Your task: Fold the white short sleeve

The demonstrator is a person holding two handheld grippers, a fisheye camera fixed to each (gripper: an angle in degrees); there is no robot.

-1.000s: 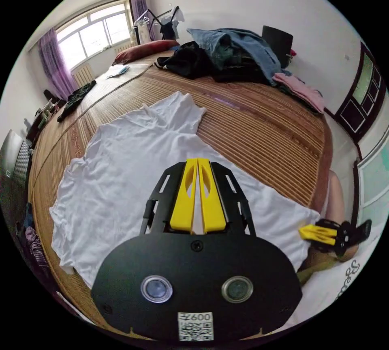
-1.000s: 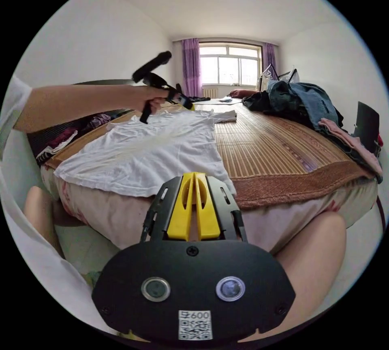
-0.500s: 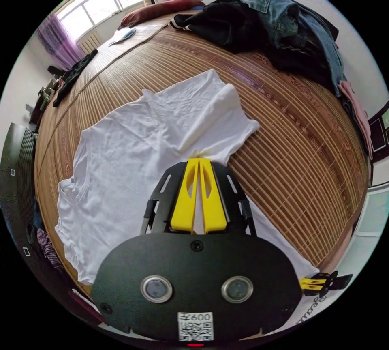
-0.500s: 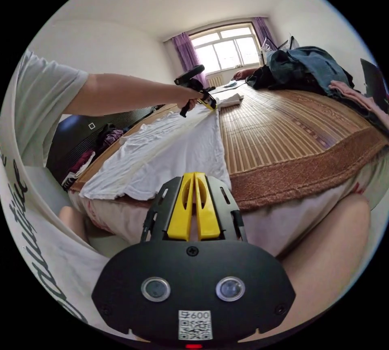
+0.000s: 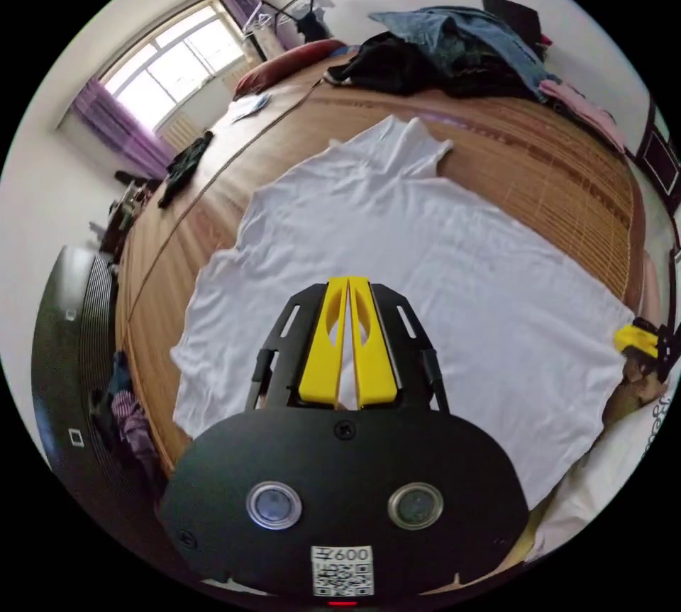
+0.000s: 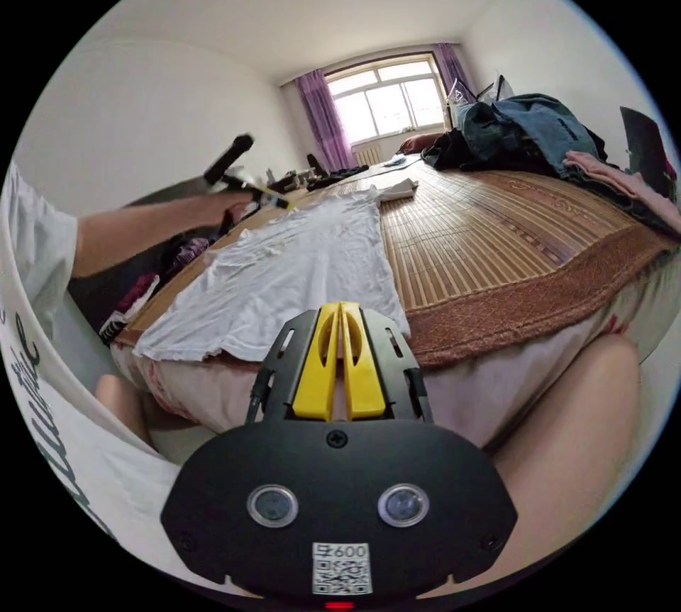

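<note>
— Where is the white short sleeve shirt (image 5: 418,271) found?

— It is seen spread flat on the bamboo mat (image 5: 560,172) that covers the bed (image 6: 539,349), with its hem laid along the near edge of the bed and one sleeve pointed toward the far side. In the right gripper view the shirt (image 6: 305,271) is shown stretched from the near edge toward the window end.

— How are the grippers held?

— The left gripper (image 5: 347,286) is held above the shirt, its yellow jaws pressed together with nothing between them. In the right gripper view it (image 6: 273,199) is seen raised over the left edge of the bed, gripped by a hand (image 6: 220,204). The right gripper (image 6: 340,310) is held before the near edge of the bed, jaws together as well, with no cloth clamped. It is also glimpsed at the shirt's hem corner in the left gripper view (image 5: 635,339).

— Are any containers noticed?

— None can be made out. A pile of clothes (image 5: 440,55) is heaped on the far corner of the bed, and a dark garment (image 5: 183,165) is laid near the window-side edge.
</note>
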